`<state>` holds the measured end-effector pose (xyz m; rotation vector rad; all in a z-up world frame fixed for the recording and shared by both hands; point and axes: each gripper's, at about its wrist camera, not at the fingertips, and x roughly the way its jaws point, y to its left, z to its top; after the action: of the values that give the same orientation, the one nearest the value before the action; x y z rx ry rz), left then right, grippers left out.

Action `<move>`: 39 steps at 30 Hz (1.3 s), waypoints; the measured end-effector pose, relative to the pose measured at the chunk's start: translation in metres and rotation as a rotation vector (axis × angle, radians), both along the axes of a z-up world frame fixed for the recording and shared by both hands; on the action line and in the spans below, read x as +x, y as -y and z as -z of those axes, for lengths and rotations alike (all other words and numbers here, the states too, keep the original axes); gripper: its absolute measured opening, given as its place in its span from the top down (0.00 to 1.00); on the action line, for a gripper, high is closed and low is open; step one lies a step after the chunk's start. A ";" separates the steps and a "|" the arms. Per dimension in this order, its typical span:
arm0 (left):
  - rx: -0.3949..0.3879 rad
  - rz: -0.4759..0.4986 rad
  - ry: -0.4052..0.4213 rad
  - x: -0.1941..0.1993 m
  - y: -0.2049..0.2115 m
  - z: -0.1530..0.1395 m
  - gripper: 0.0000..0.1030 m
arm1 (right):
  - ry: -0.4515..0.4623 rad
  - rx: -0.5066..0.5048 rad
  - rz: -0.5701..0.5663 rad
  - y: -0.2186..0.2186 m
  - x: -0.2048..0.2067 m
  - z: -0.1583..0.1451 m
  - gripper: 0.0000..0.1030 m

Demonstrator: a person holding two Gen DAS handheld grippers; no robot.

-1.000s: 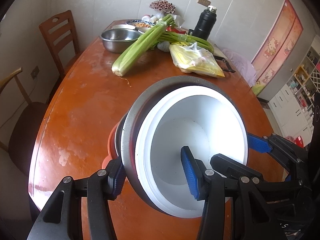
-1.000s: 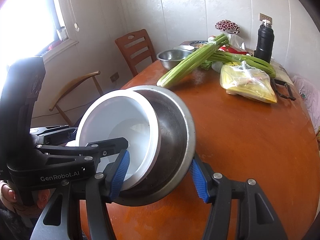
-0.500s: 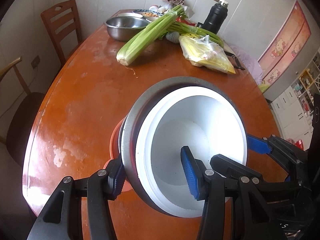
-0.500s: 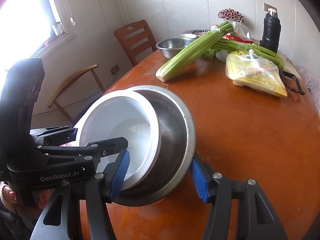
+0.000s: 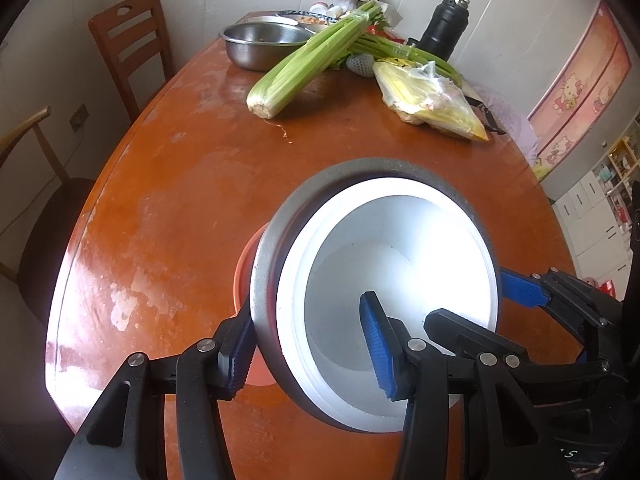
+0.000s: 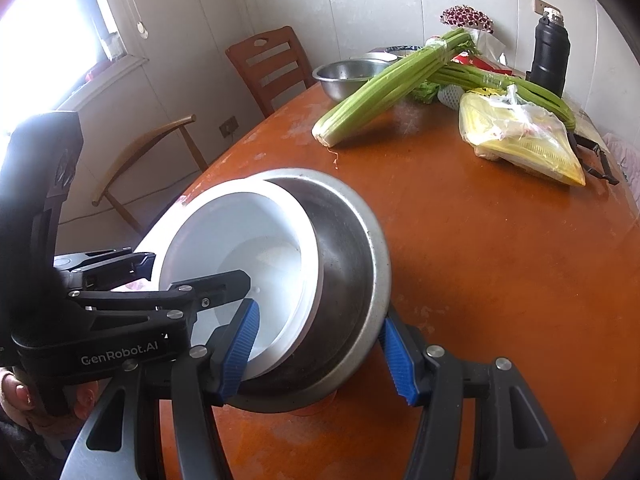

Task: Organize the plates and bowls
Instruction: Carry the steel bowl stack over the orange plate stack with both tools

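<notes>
Both grippers carry one nested stack above the table's [image 5: 168, 208] near edge: a white bowl [image 5: 400, 280] inside a steel bowl [image 6: 352, 276], something orange [image 5: 245, 268] beneath. The left gripper [image 5: 308, 356] and right gripper [image 6: 320, 348] are each clamped part-open over the stack's wall, on opposite sides. I judge they're setting it down; next comes a level landing, then release. The orange dish is mostly hidden, and contact with the table is unclear.

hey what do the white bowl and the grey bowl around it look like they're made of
White bowl: probably plastic or melamine, smooth, opaque, thick rim; ceramic is possible. Grey bowl: metal, likely stainless steel, with a dull brushed sheen and a thin rolled rim.
</notes>
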<state>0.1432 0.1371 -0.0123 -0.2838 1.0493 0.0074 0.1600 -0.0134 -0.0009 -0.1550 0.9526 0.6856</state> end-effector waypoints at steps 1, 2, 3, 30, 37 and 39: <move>-0.005 -0.001 -0.003 0.000 -0.001 0.001 0.51 | -0.001 -0.002 0.000 0.000 0.000 0.001 0.42; -0.009 -0.001 -0.005 0.001 -0.001 0.002 0.51 | -0.003 -0.005 0.001 -0.001 0.000 0.002 0.42; -0.010 -0.001 -0.006 0.000 -0.001 0.003 0.51 | -0.003 -0.006 0.001 -0.001 0.001 0.002 0.42; 0.000 -0.019 -0.017 0.004 -0.005 0.015 0.52 | 0.048 -0.066 0.024 -0.010 -0.001 0.007 0.42; -0.002 -0.018 -0.018 0.005 -0.004 0.017 0.51 | 0.060 -0.079 0.031 -0.009 -0.001 0.008 0.42; -0.001 -0.018 -0.017 0.006 -0.004 0.018 0.51 | 0.063 -0.081 0.034 -0.009 -0.001 0.008 0.42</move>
<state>0.1489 0.1414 -0.0298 -0.2949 1.0636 0.0252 0.1587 -0.0045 -0.0089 -0.2303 0.9210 0.6081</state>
